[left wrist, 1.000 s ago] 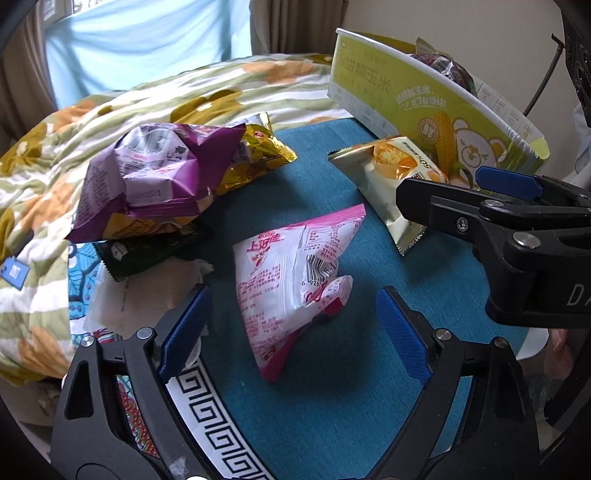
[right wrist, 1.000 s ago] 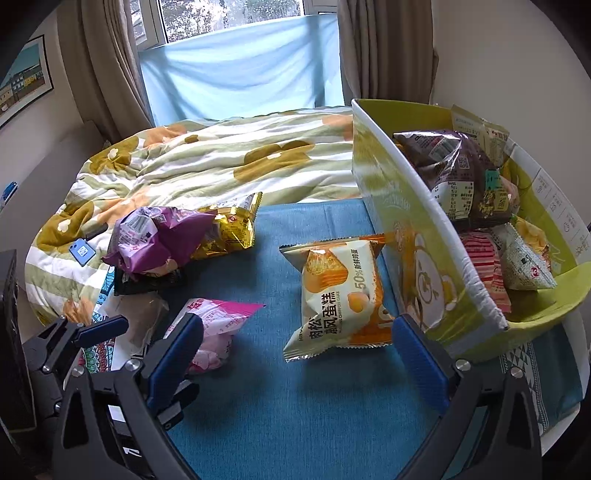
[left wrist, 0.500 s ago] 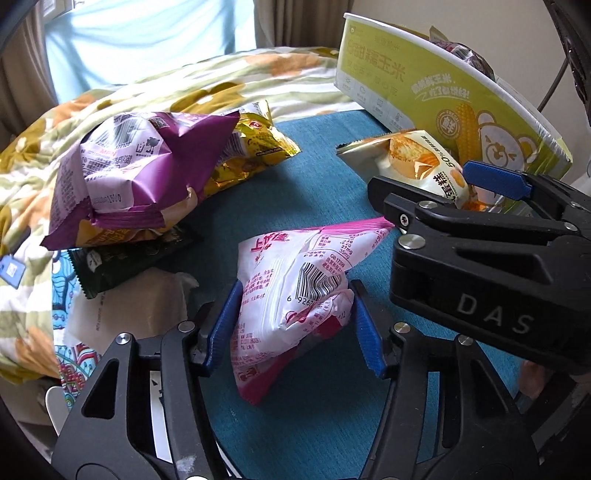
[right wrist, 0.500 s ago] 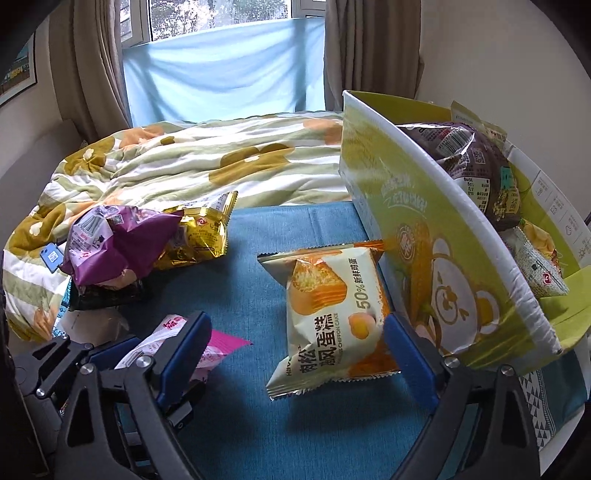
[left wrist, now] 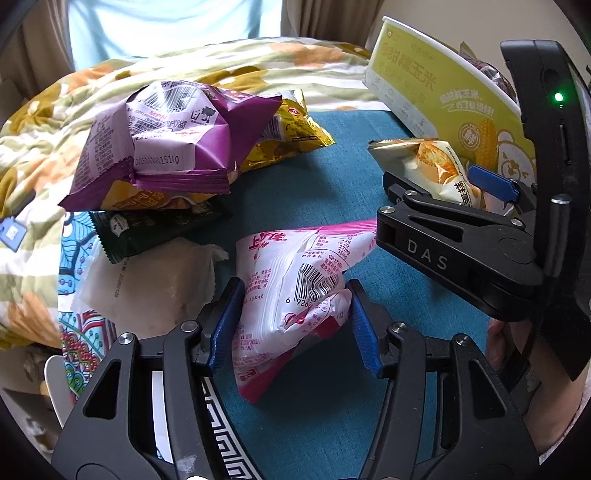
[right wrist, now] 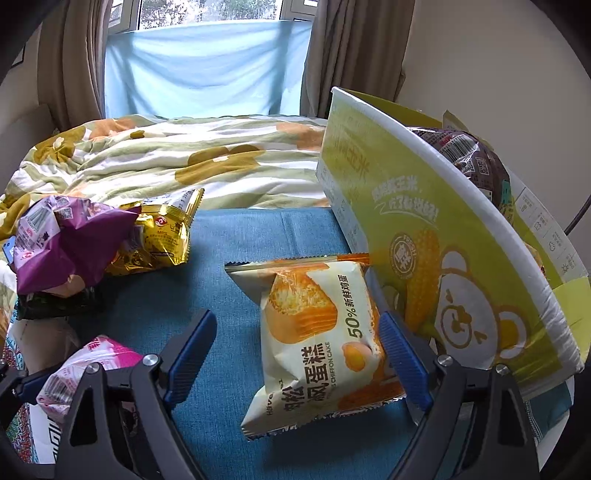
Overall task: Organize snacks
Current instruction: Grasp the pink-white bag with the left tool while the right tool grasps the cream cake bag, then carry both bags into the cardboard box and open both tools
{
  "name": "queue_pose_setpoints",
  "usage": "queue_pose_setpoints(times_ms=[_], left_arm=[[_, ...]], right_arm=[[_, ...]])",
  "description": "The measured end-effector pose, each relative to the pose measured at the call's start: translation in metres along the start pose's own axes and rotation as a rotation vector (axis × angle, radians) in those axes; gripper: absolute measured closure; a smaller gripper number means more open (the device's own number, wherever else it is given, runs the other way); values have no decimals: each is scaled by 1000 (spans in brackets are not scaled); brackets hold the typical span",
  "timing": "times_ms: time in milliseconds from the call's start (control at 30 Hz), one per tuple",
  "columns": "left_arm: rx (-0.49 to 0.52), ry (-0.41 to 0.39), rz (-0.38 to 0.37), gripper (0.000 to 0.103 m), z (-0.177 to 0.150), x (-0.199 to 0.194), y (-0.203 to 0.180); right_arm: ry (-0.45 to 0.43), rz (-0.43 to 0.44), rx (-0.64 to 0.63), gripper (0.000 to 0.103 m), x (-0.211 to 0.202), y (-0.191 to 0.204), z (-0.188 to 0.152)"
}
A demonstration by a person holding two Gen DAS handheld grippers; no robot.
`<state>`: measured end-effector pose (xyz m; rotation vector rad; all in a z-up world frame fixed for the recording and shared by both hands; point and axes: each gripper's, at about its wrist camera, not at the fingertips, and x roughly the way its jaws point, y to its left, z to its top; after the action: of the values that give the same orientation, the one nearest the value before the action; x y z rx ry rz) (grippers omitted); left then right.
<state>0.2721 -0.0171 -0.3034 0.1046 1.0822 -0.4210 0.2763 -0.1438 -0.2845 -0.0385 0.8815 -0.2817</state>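
The left gripper (left wrist: 291, 325) pinches the pink snack bag (left wrist: 295, 291). The right gripper (right wrist: 295, 354) straddles the chiffon cake packet (right wrist: 317, 339), jaws wide. Next, likely: close, then lift both into the yellow box (right wrist: 443, 236).

Daylight comes in through the window (right wrist: 210, 11) behind my bed, softened by the pale blue sheet (right wrist: 199, 70) hung across it. Both of my views are bright and evenly lit, with only faint shadows under the packets. The gold packet (right wrist: 159, 240) throws small glints. The fisheye lenses bend straight edges and leave 4 black corners. Focus is sharp throughout.
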Motion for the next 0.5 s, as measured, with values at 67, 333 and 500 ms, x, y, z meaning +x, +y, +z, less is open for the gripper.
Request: queue_pose_setpoints(times_ms=[67, 333, 500], left_arm=[[-1, 4, 4, 51, 0, 0, 1], [-17, 9, 9, 52, -6, -6, 9], [-6, 8, 9, 53, -10, -9, 5]], right_arm=[[16, -13, -14, 16, 6, 2, 1], [78, 0, -24, 24, 19, 4, 9], [86, -28, -64, 45, 17, -2, 5]])
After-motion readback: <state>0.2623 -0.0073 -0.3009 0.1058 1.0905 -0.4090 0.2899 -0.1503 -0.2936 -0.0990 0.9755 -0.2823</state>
